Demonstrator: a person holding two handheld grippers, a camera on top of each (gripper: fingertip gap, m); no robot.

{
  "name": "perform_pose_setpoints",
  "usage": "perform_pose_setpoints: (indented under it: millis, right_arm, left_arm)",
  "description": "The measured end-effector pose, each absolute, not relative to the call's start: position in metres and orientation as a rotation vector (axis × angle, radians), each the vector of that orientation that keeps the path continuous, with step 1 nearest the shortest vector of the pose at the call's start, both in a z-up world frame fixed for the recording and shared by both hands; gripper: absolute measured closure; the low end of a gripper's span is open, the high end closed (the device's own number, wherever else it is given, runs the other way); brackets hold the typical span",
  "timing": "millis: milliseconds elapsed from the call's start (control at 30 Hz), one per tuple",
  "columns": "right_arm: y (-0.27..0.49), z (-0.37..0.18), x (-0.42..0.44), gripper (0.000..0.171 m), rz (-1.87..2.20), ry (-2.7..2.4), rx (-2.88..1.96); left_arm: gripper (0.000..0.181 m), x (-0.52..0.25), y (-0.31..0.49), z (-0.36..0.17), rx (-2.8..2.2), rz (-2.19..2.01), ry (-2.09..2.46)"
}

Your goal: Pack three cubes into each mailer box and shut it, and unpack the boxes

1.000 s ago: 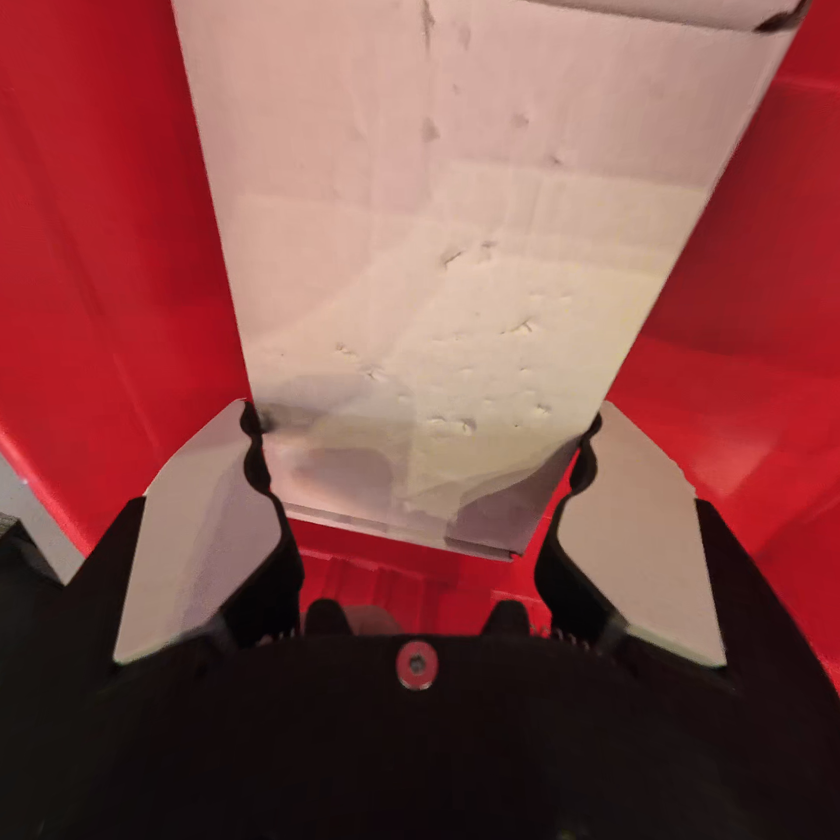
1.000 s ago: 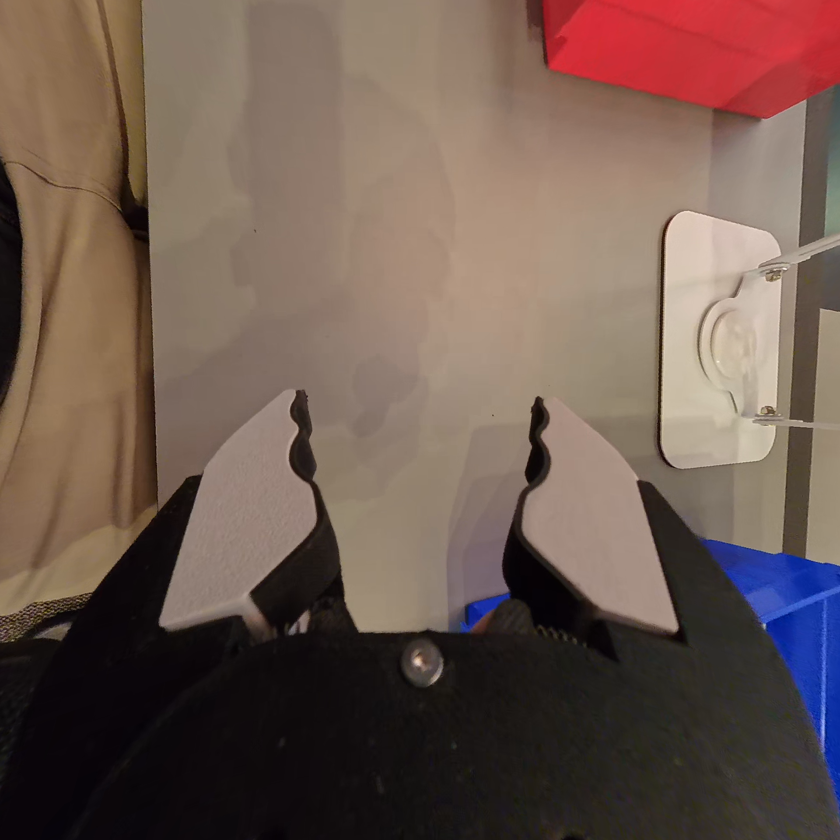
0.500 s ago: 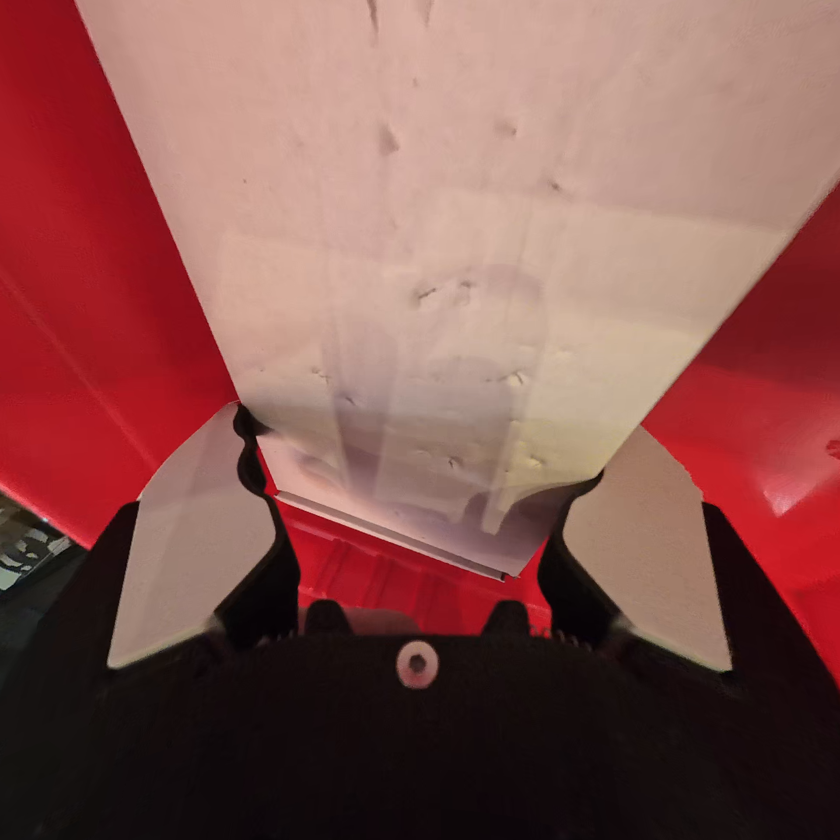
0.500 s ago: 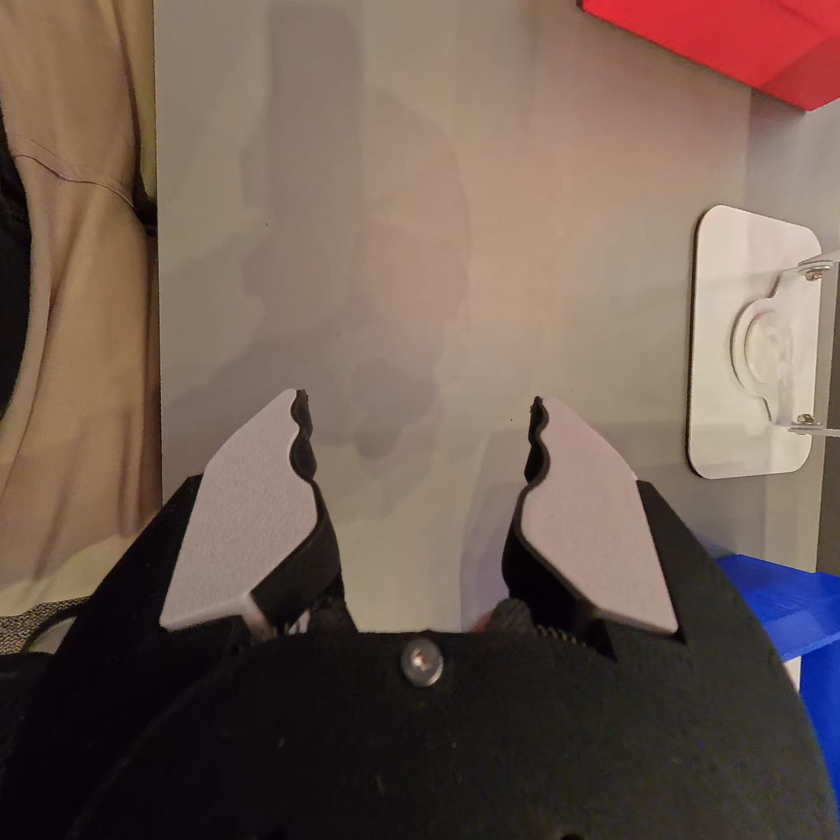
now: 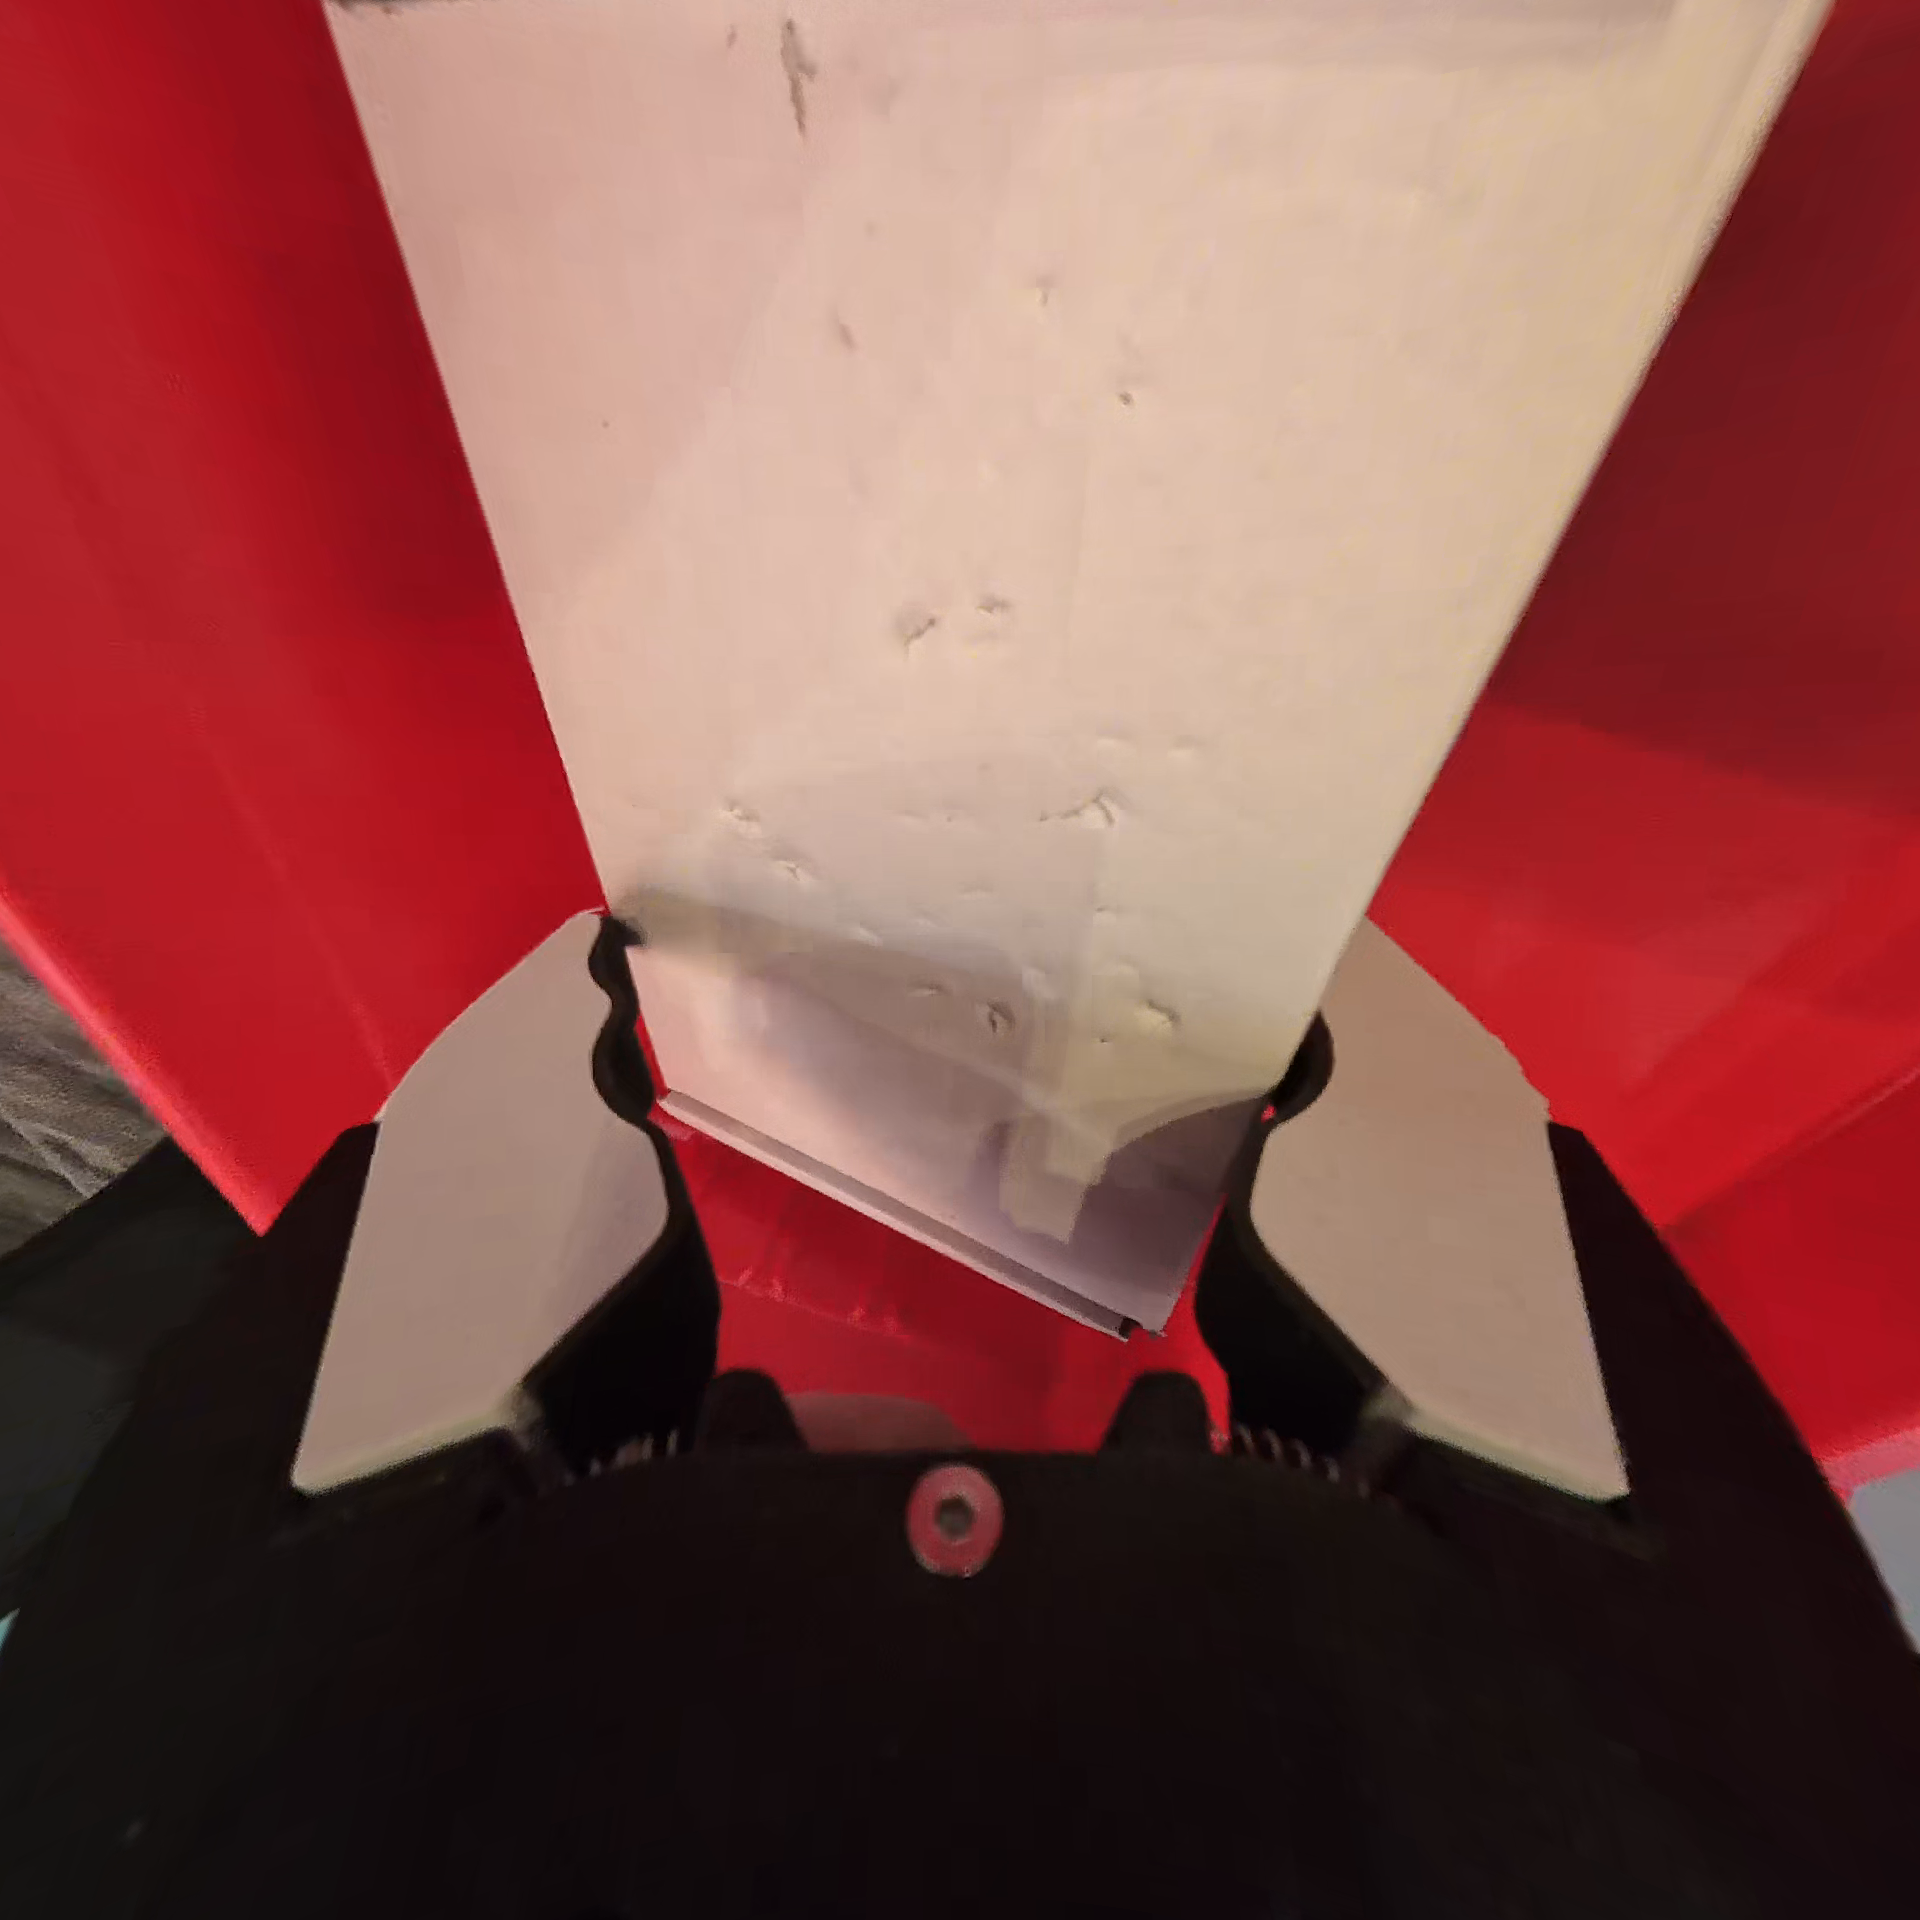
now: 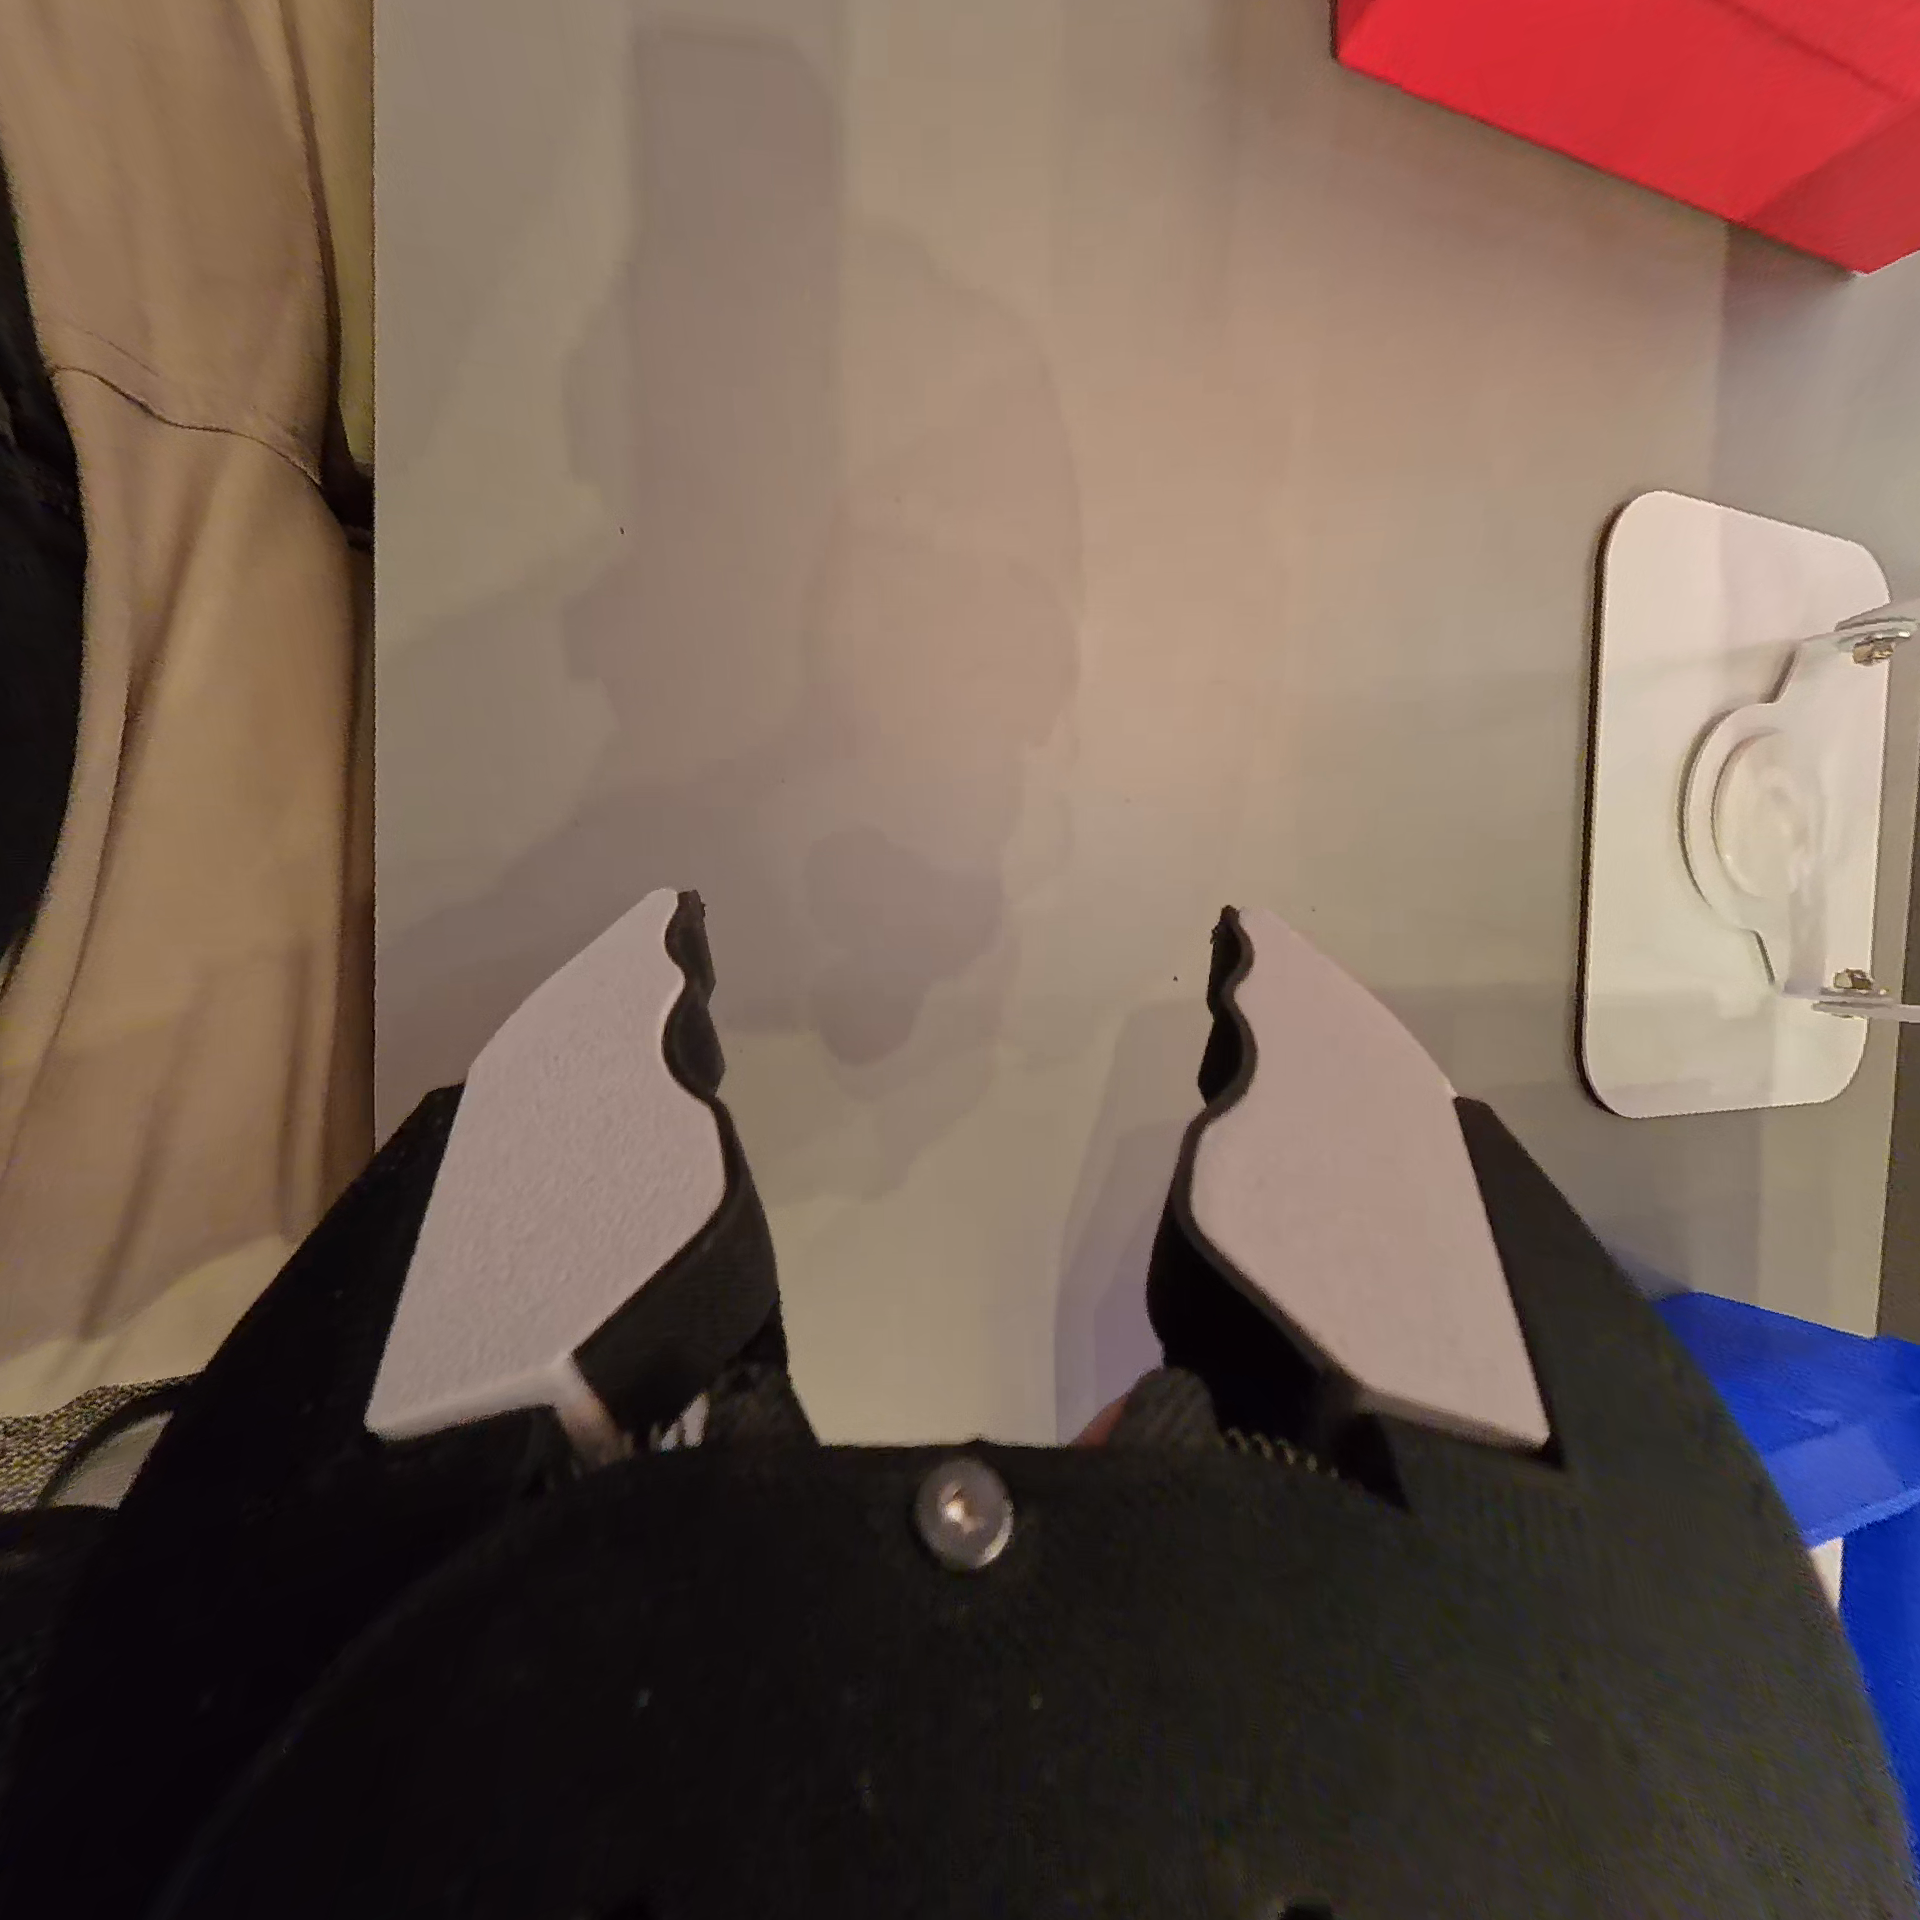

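The left gripper (image 5: 961,1023) has its fingers pinching the near end of a white box (image 5: 997,582), one finger against each side edge. The box spans the full gap, so the fingers sit wide yet loaded. It hangs inside a red bin (image 5: 239,582), whose walls rise on both sides and whose floor shows below the box's near edge. Gripping by the narrow end looks chosen so the box can pass between the bin walls without the fingers fouling them. The frame is blurred, so whether the box is being set in or lifted out I cannot tell, nor whether it is shut or holds cubes; only 1 dented face shows.

The right gripper (image 6: 961,914) hovers over bare grey bench (image 6: 1299,520), fingers spread and holding nothing, probably kept clear while the left works. A corner of the red bin shows at upper right, a blue bin (image 6: 1766,1423) at lower right, and a white plate (image 6: 1704,800) with a clear bracket lies between them.
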State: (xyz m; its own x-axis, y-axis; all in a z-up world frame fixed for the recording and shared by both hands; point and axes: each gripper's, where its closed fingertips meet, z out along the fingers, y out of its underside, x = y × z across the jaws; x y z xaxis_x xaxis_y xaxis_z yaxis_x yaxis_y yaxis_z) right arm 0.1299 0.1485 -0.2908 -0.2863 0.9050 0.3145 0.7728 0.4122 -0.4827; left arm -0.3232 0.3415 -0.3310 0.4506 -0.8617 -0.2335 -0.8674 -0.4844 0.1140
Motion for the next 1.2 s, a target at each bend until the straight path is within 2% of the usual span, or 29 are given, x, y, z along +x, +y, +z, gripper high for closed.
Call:
perform_pose_setpoints:
  millis: [133,167,233,300,533,1200]
  right_arm:
    - [0.147,-0.289,0.130,0.080,0.317,-2.126,-1.413]
    - [0.147,-0.288,0.130,0.080,0.313,-2.126,-1.412]
    - [0.147,-0.287,0.130,0.080,0.313,-2.123,-1.410]
    - [0.146,-0.285,0.129,0.080,0.318,-2.121,-1.406]
    - [0.143,-0.283,0.129,0.080,0.314,-2.123,-1.392]
    - [0.143,-0.281,0.128,0.081,0.317,-2.114,-1.387]
  left_arm:
    - [0.064,-0.329,0.334,-0.330,-2.675,0.439,1.607]
    - [0.071,-0.328,0.332,-0.328,-2.679,0.423,1.604]
    - [0.099,-0.320,0.337,-0.312,-2.618,0.386,1.555]
    - [0.110,-0.317,0.337,-0.300,-2.607,0.331,1.517]
    - [0.112,-0.328,0.343,-0.306,-2.540,0.545,1.548]
    - [0.117,-0.322,0.317,-0.287,-2.476,0.513,1.452]
